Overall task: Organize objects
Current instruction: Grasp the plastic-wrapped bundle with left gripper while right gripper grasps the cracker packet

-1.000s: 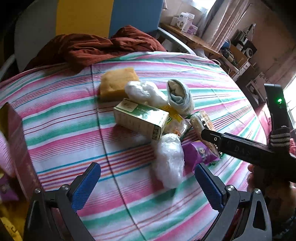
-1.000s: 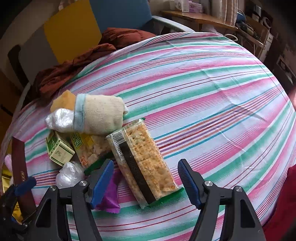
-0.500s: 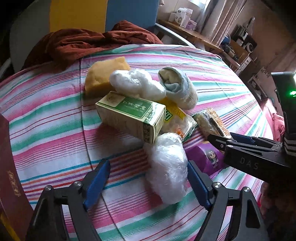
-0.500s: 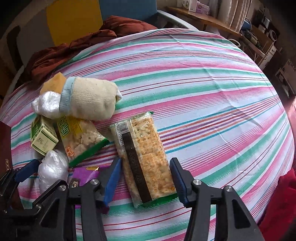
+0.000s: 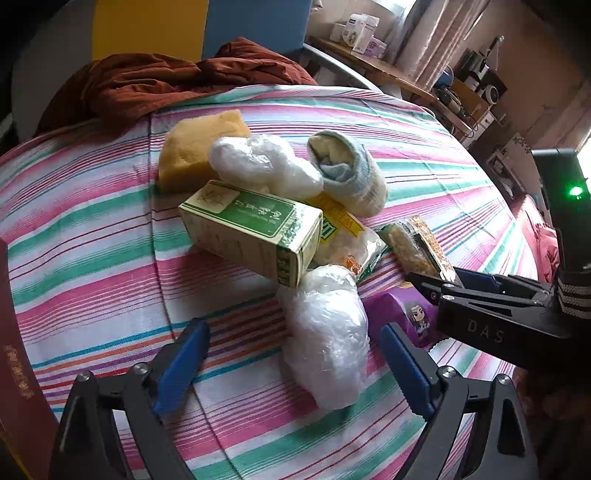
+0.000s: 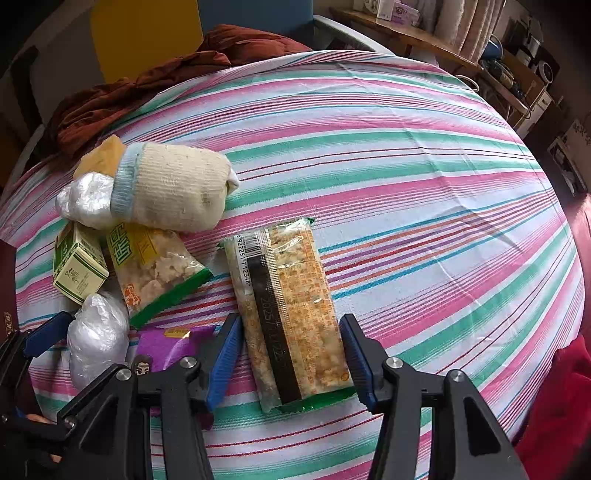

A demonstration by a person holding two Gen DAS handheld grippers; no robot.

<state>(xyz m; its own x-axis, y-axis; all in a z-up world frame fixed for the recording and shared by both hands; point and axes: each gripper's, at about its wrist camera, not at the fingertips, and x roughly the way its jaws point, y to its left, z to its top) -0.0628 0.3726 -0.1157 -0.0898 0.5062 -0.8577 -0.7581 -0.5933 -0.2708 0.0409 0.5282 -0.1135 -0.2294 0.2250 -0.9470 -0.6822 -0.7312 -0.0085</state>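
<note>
A cloth striped in pink, green, white and thin red and blue lines (image 6: 406, 155) covers the rounded surface that fills both views. At its far edge lies a crumpled rust-brown fabric heap (image 5: 155, 85), partly over the stripes. Behind the heap stand upright panels, one yellow (image 5: 147, 26) and one blue (image 5: 258, 18), side by side. Further back on the right a long wooden shelf (image 5: 373, 66) carries small white and lilac boxes (image 5: 358, 33), with pale curtains (image 6: 469, 22) hanging beside it and cluttered shelving with dark appliances (image 5: 480, 85) beyond. A dark red flat board with gold lettering (image 5: 18, 369) stands along the left edge of the left wrist view
</note>
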